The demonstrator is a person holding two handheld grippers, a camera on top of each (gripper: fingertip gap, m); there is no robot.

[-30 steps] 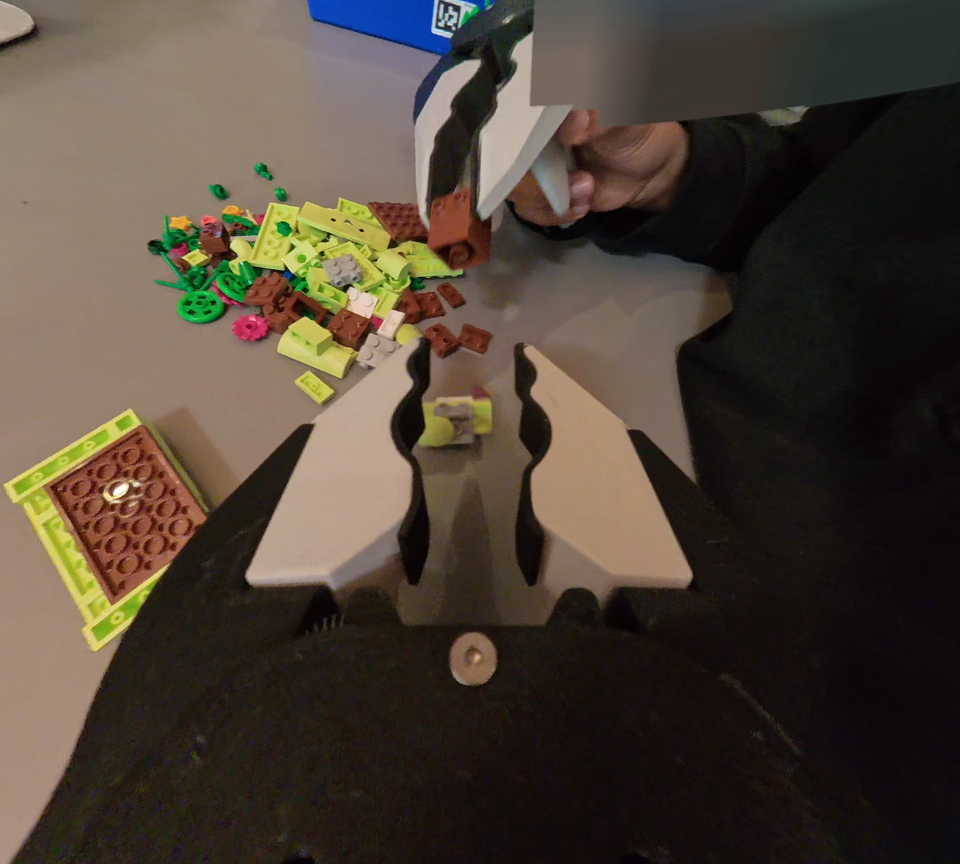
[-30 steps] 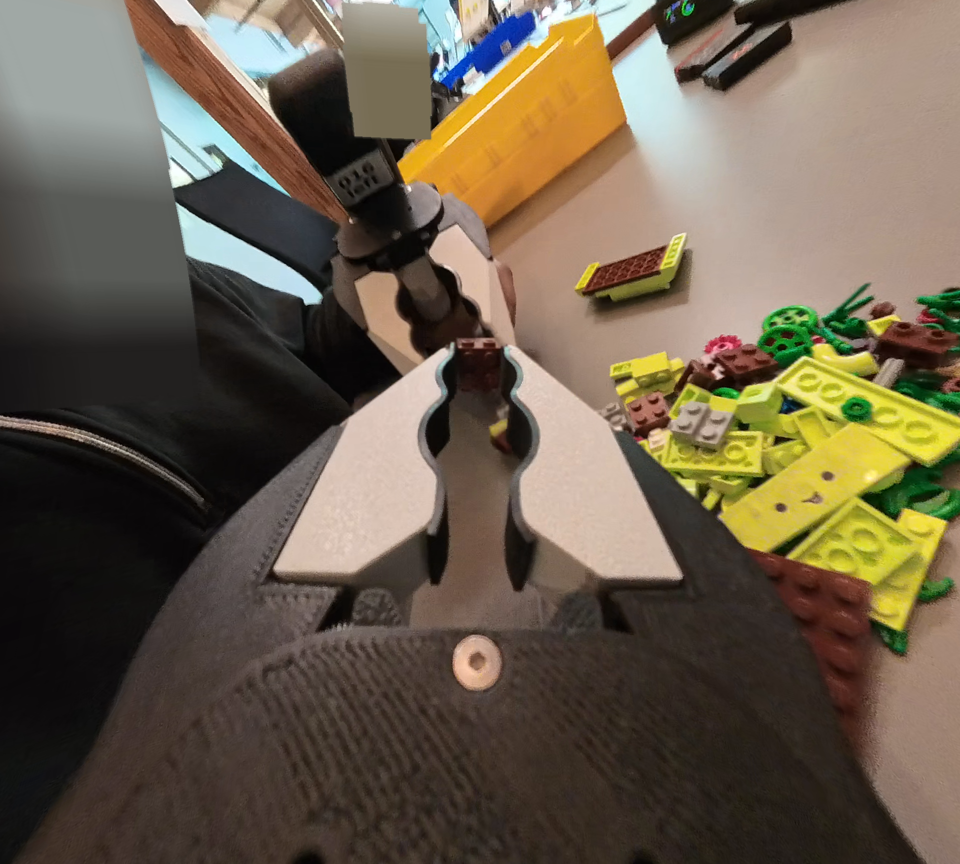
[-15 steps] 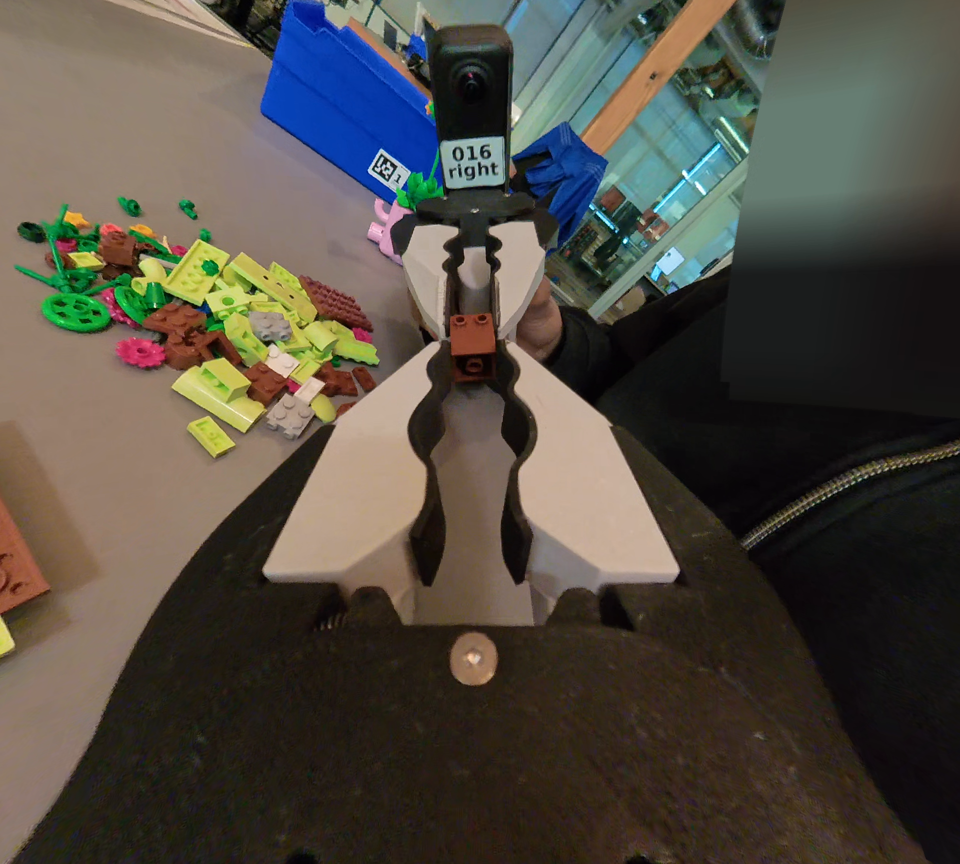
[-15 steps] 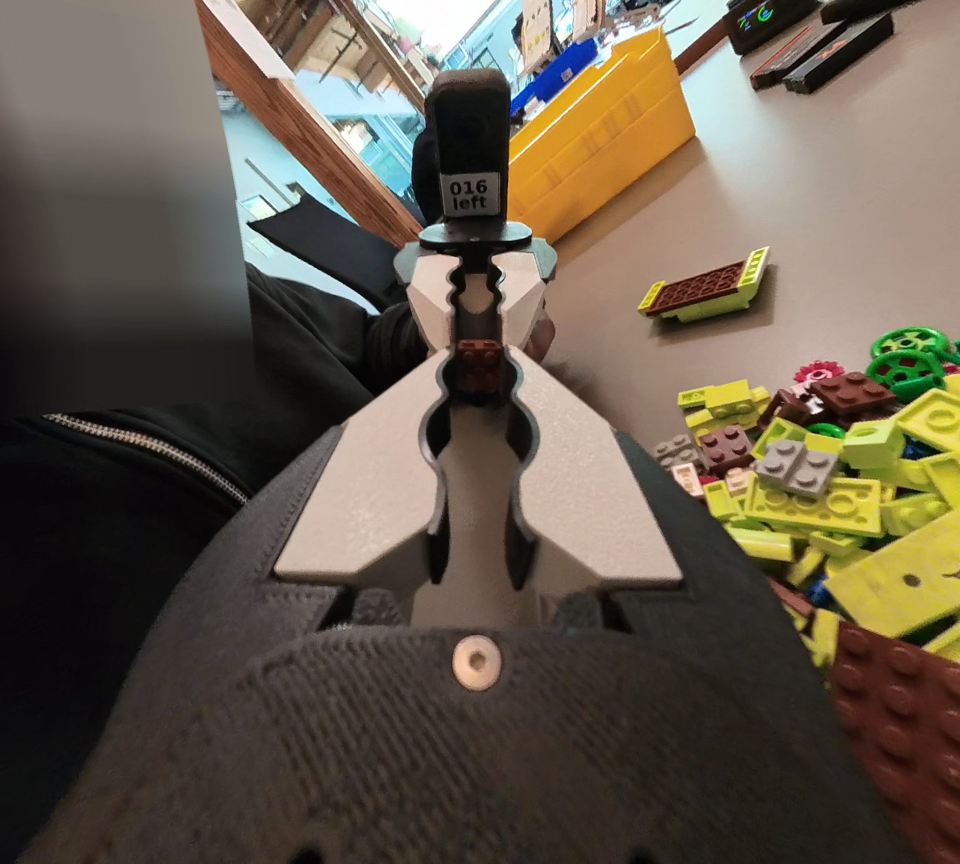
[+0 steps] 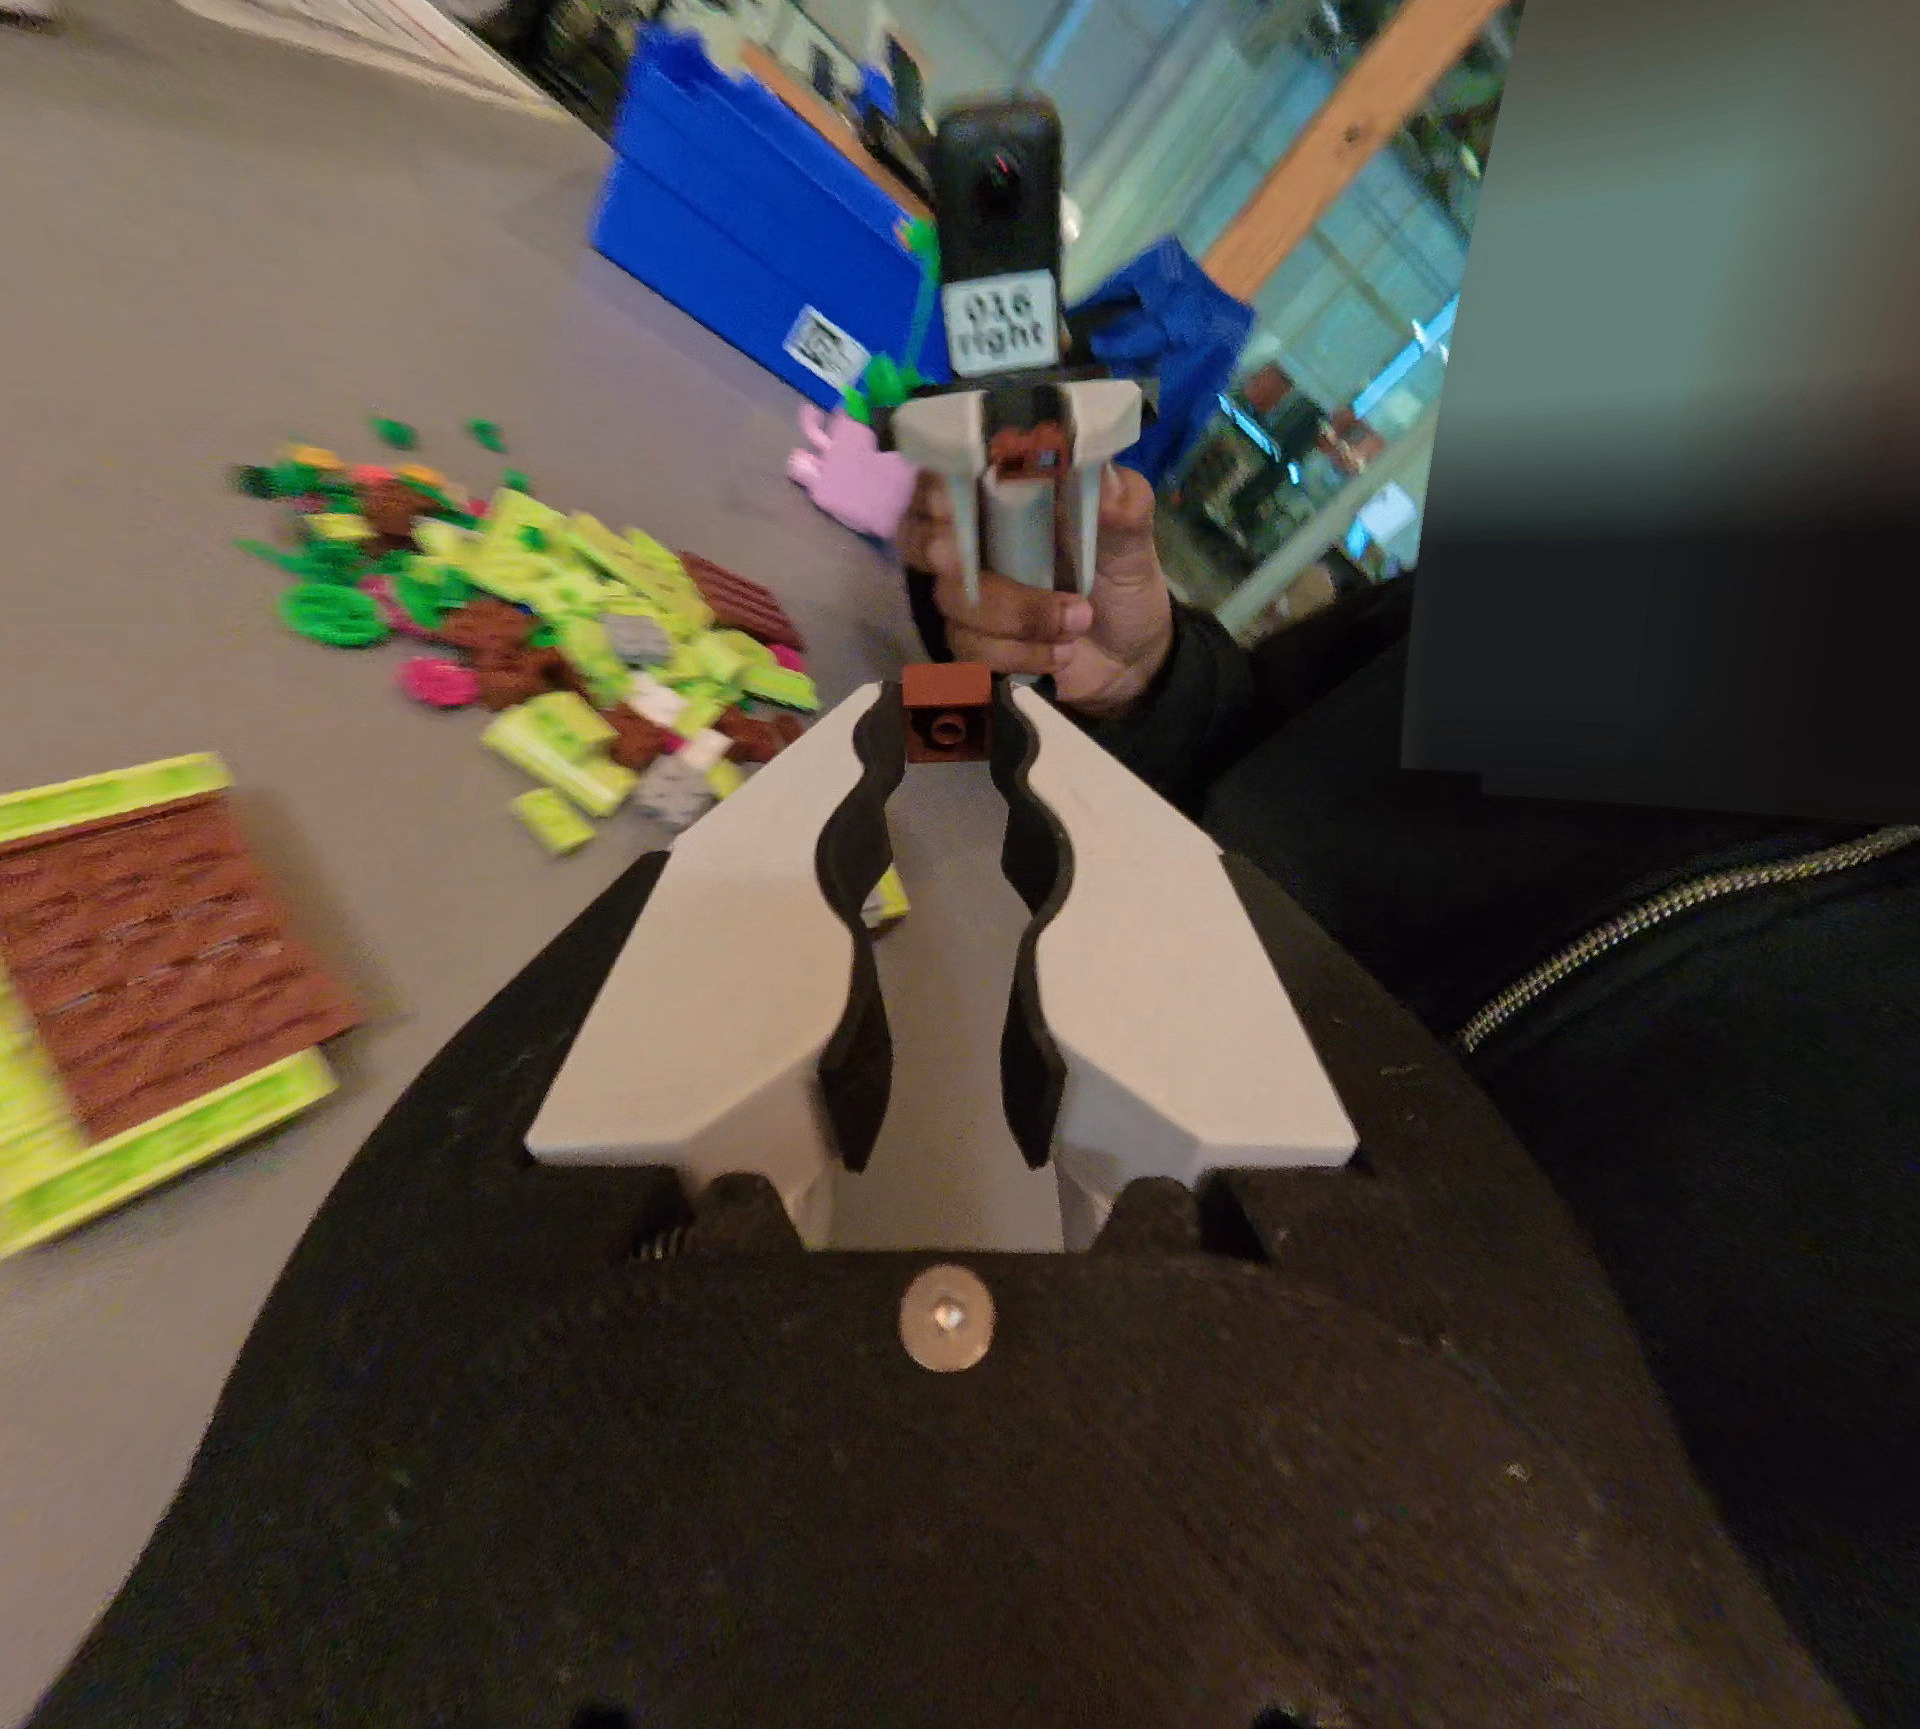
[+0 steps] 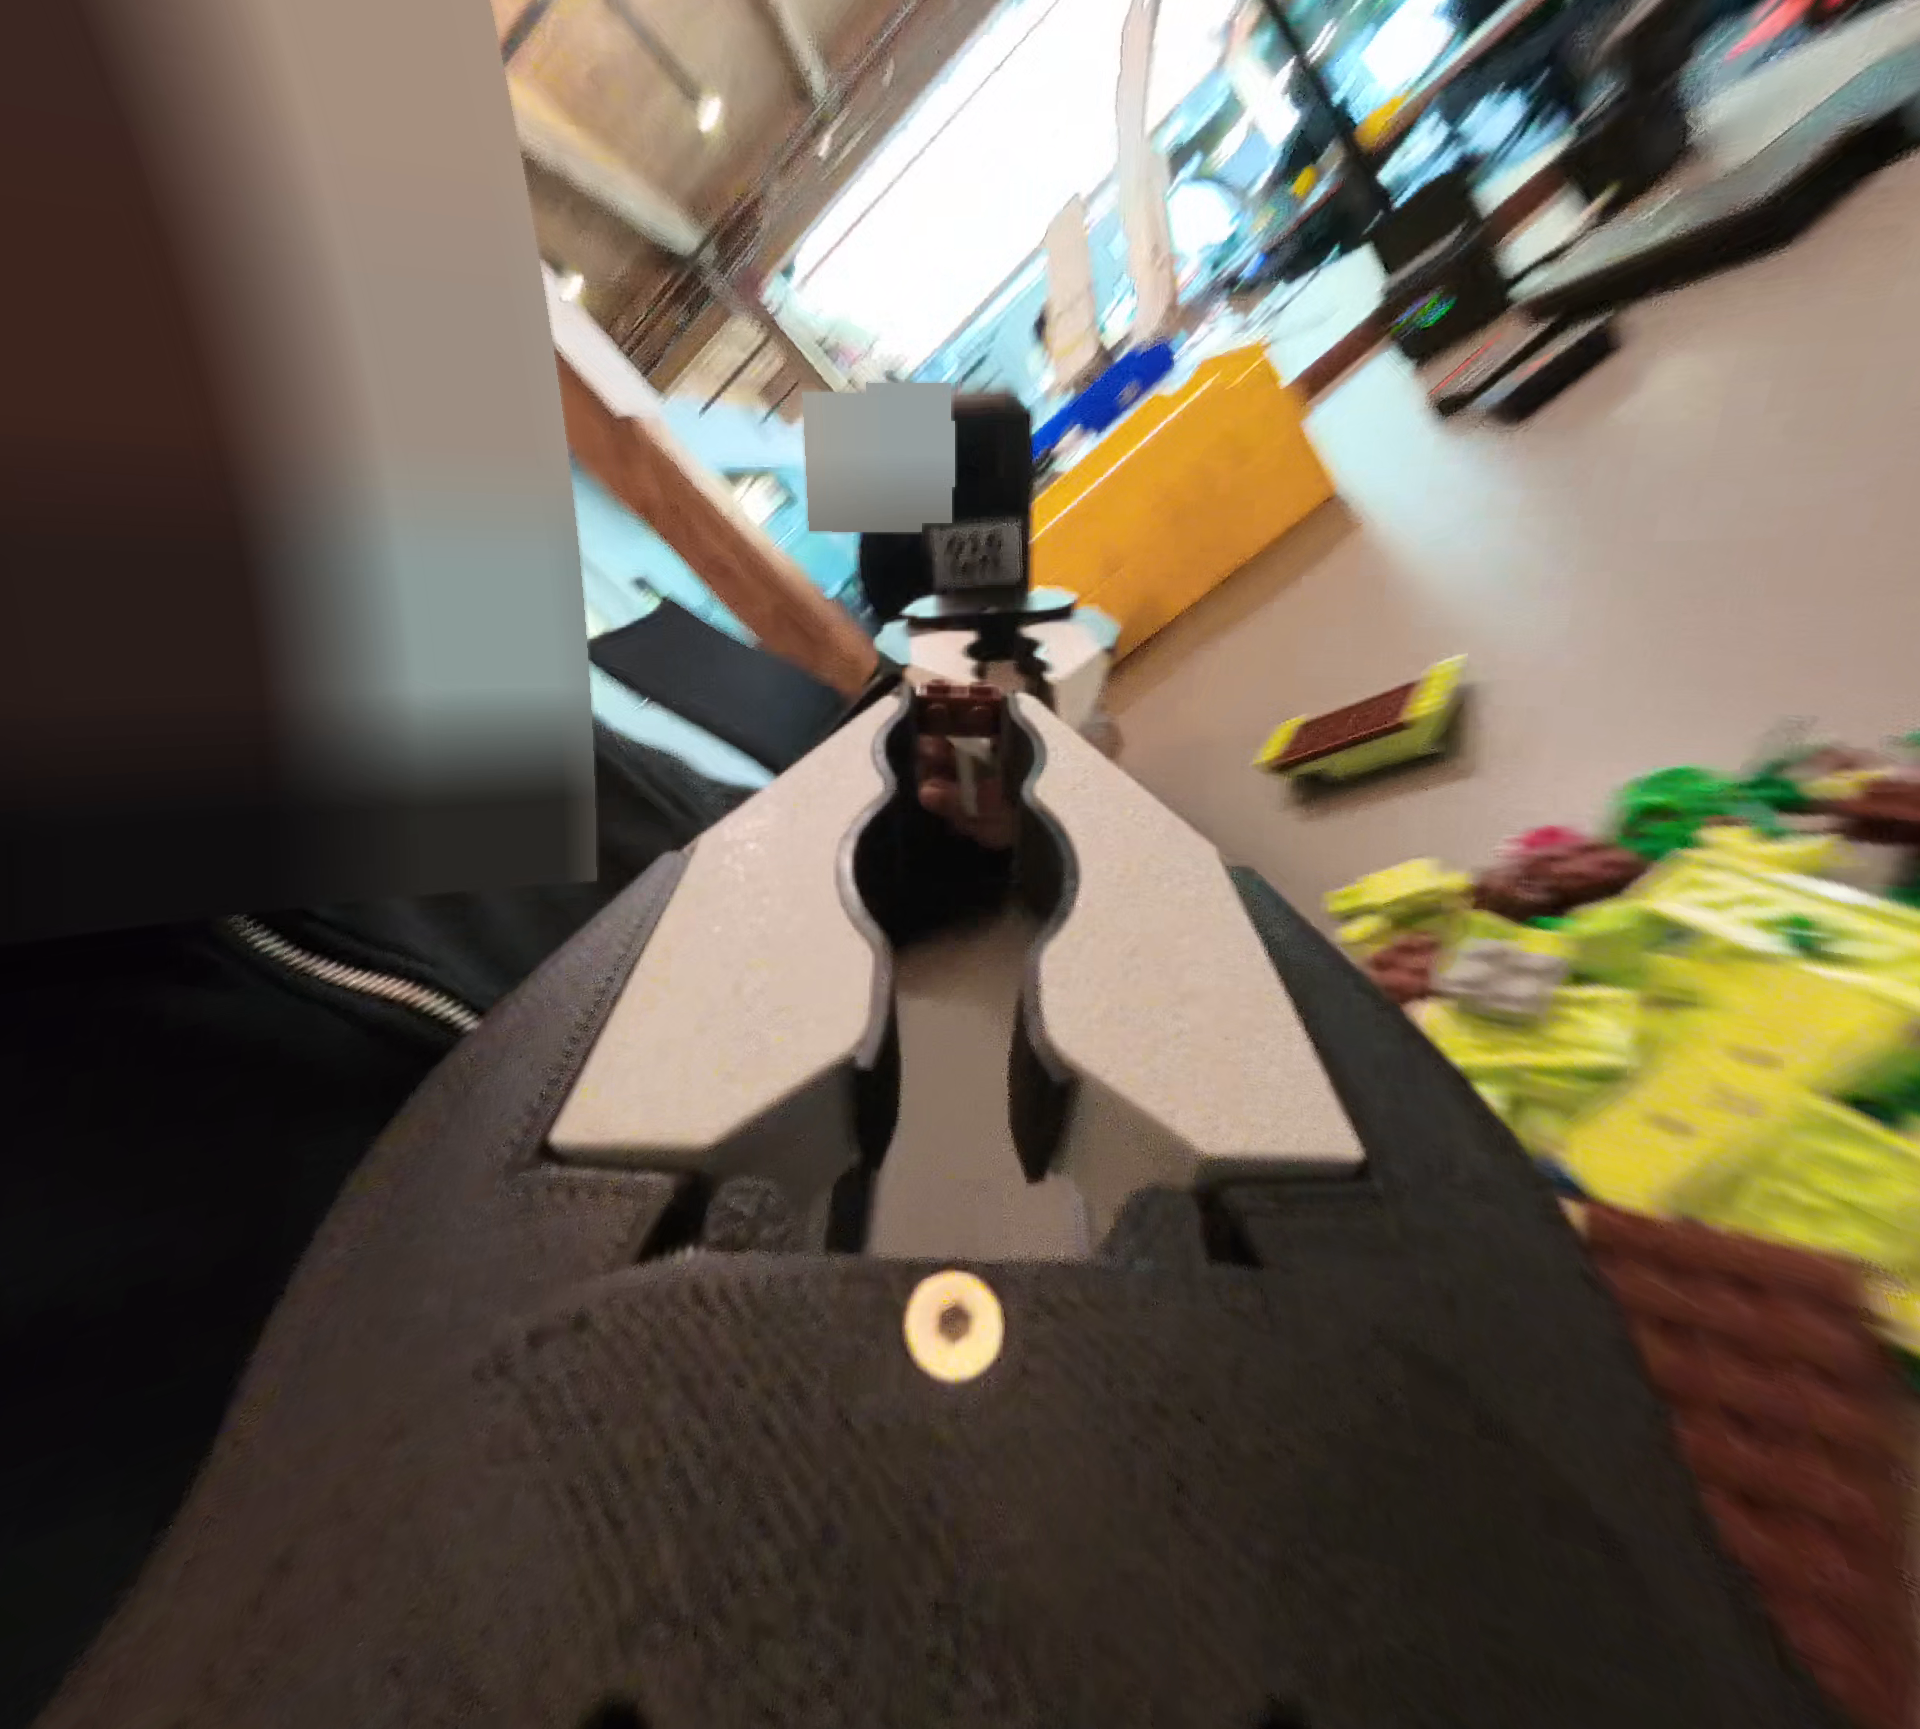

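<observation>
Leftmost and near, a brown studded plate with a lime border is seen lying on the grey table. A loose pile of lime, green, brown and pink pieces is spread farther right. Beyond it a blue bin is set, bearing a square black-and-white marker sticker, with printed sheets at the far left; none of this writing is repeated.

At centre, a brown brick is pinched at the very tips of the left gripper, whose jaws are narrowed to the brick's width. It is held in the air above the table.

Half a second ago the two grippers were met tip to tip on one brown lump; now they have been drawn apart. A second brown piece is clamped in the nearly closed right gripper, which is raised beyond the left one and carries a white label below its camera.

At right, a dark zipped jacket is seen.
</observation>
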